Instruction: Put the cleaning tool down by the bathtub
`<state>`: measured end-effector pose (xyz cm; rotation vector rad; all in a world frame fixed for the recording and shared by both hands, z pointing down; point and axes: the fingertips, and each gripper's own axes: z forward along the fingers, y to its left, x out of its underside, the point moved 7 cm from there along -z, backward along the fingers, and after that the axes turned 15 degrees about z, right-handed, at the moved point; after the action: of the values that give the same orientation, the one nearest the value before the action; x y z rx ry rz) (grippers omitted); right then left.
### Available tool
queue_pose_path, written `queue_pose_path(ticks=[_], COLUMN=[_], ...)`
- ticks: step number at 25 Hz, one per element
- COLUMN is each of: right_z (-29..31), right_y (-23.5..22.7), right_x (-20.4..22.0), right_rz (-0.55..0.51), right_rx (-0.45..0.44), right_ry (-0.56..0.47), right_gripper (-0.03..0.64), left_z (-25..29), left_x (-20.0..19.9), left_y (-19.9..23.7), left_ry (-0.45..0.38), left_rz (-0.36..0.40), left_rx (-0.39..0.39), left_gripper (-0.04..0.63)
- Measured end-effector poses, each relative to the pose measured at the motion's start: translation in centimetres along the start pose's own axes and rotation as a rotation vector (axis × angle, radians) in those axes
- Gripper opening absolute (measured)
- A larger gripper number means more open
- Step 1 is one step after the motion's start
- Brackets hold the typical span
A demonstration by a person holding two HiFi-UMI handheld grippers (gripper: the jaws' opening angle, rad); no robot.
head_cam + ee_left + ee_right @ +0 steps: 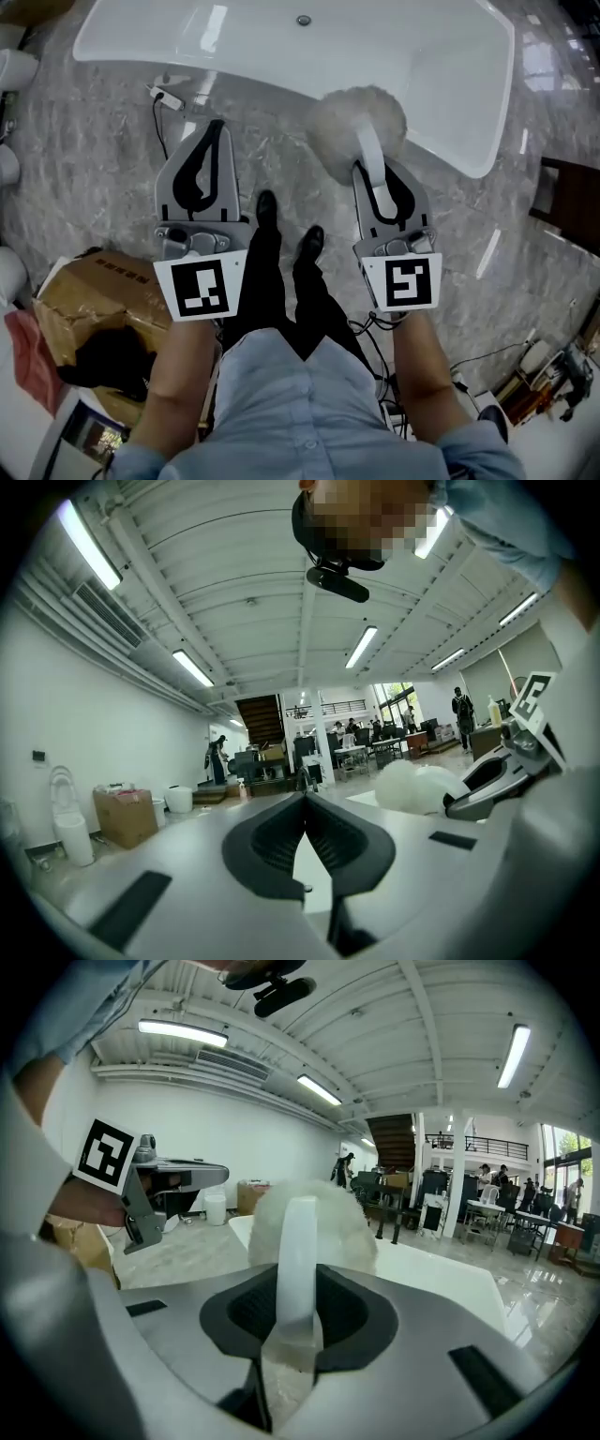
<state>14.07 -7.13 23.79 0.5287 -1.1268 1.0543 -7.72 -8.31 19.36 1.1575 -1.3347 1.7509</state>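
Cleaning tool (361, 120): a fluffy brush, probably light and soft, over the bathtub's (459, 66) near rim. The right gripper (374, 173) clamps its stiff handle (298, 1260), the sensible hold. To its left, the left gripper (208, 131) is closed on nothing.

Grey marble floor (94, 150) carries white bathtub (234, 37) at top, cardboard box (89, 300) at left, black cable (157, 117) beside bathtub.

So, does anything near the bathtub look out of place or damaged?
A corded white plug lies loose on the floor beside the bathtub; the cardboard box is crumpled. Nothing looks spilled.
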Motion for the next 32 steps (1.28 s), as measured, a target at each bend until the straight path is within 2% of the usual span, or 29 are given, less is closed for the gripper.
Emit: queue_pose_path(ticks=[11, 22, 32], right_z=[6.1, 10.7, 14.0], right_y=[-0.2, -0.2, -0.9], right_x=[9.1, 18.8, 26.8], right_rz=[0.008, -0.019, -0.041], right_rx=[-0.066, -0.094, -0.118], right_ry=[0.106, 0.205, 0.267], right_gripper=[0.104, 0.106, 0.106], left_z=[2.7, 4.3, 4.7], left_x=[9.3, 18.4, 26.1], left_y=[-2.7, -4.9, -7.5], left_ry=[0.06, 0.038, 0.042], left_rz=[-0.014, -0.044, -0.013], left_rx=[0.058, 0.121, 0.152], left_gripper=[0.015, 0.015, 0.015])
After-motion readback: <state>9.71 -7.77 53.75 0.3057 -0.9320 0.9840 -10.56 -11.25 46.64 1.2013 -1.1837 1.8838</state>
